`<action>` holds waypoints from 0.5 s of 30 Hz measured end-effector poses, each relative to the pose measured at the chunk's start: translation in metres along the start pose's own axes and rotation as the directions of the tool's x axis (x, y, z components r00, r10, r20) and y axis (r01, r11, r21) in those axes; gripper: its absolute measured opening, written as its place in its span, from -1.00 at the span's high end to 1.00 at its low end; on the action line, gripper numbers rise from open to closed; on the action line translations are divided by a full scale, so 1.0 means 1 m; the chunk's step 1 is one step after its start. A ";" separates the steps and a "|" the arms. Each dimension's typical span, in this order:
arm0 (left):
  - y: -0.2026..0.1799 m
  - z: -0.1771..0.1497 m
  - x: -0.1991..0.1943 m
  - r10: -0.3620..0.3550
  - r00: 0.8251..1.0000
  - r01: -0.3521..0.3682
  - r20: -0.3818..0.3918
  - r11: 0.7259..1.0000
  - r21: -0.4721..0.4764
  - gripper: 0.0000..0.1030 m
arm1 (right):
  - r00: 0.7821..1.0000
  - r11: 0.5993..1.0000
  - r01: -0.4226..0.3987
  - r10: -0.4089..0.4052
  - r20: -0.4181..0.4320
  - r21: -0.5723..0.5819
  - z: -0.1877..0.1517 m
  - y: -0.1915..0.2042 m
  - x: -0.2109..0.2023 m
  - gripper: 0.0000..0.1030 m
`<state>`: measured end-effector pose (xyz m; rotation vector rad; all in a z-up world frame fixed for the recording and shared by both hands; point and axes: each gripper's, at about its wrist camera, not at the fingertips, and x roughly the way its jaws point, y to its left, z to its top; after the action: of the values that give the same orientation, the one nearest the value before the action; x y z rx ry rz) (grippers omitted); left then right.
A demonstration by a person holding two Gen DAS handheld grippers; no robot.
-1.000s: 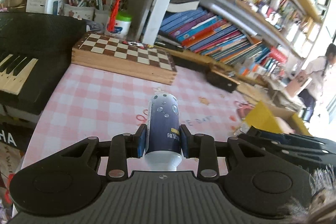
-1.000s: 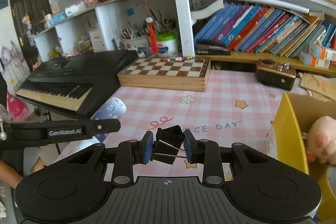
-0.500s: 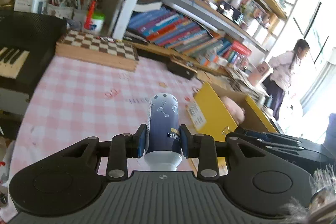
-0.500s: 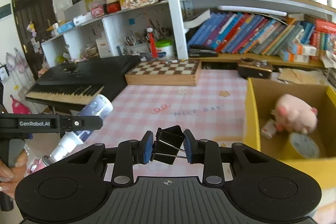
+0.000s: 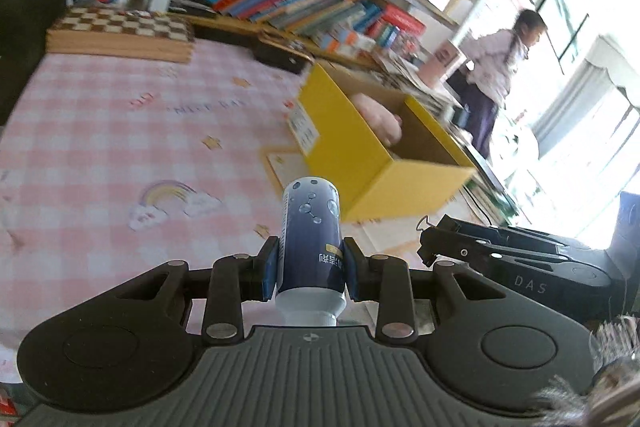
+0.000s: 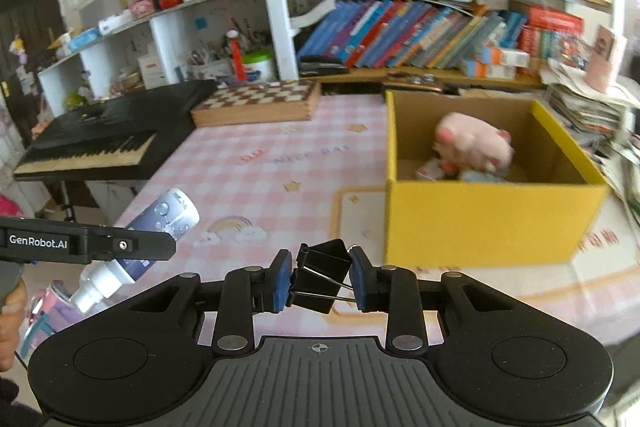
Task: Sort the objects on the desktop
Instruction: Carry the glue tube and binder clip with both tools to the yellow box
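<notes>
My left gripper (image 5: 309,273) is shut on a dark blue spray bottle (image 5: 311,235) with a white cap end toward the camera. In the right wrist view the same bottle (image 6: 160,227) sticks out of the left gripper (image 6: 132,247) at the lower left. My right gripper (image 6: 320,281) is shut on a black binder clip (image 6: 320,277); from the left wrist view it shows as a dark bar (image 5: 492,255) at the right. An open yellow cardboard box (image 6: 492,223) (image 5: 368,163) stands ahead on the pink checked tablecloth, holding a pink plush toy (image 6: 472,143) and small items.
A wooden chessboard box (image 6: 256,103) lies at the back of the table and a black keyboard (image 6: 104,143) at the left. Bookshelves (image 6: 420,35) line the rear. Stacked papers (image 6: 588,107) sit right of the yellow box. A person (image 5: 496,67) stands by the window.
Both grippers have swung to the right over the table, each keeping its object. The yellow box has come into full view and closer; the keyboard and chessboard have slid off to the left.
</notes>
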<state>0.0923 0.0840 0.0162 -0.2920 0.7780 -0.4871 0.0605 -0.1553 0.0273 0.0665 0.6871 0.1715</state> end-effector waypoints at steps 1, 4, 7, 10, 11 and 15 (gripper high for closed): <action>-0.004 -0.002 0.002 -0.011 1.000 0.011 -0.011 1.000 0.009 0.42 | 1.000 1.000 0.009 -0.009 -0.001 0.012 -0.003 -0.003 -0.003 0.40; -0.015 -0.005 0.008 -0.045 0.998 0.046 -0.041 0.998 0.032 0.42 | 0.999 0.997 0.045 -0.045 0.001 0.054 -0.012 -0.012 -0.015 0.40; -0.027 -0.005 0.015 -0.071 0.996 0.075 -0.058 0.995 0.059 0.42 | 0.997 0.992 0.081 -0.082 0.002 0.100 -0.020 -0.022 -0.024 0.40; -0.038 -0.003 0.022 -0.096 0.993 0.102 -0.073 0.991 0.085 0.42 | 0.993 0.984 0.115 -0.116 -0.005 0.135 -0.027 -0.031 -0.030 0.40; -0.041 -0.002 0.023 -0.104 0.992 0.111 -0.078 0.989 0.095 0.42 | 0.992 0.981 0.127 -0.127 -0.006 0.145 -0.029 -0.034 -0.032 0.40; -0.051 -0.001 0.035 -0.134 0.985 0.148 -0.113 0.981 0.125 0.42 | 0.984 0.968 0.177 -0.177 -0.012 0.178 -0.034 -0.044 -0.039 0.40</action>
<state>0.0968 0.0223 0.0166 -0.1995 0.8253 -0.6895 0.0150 -0.2052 0.0204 0.1766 0.6999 -0.0623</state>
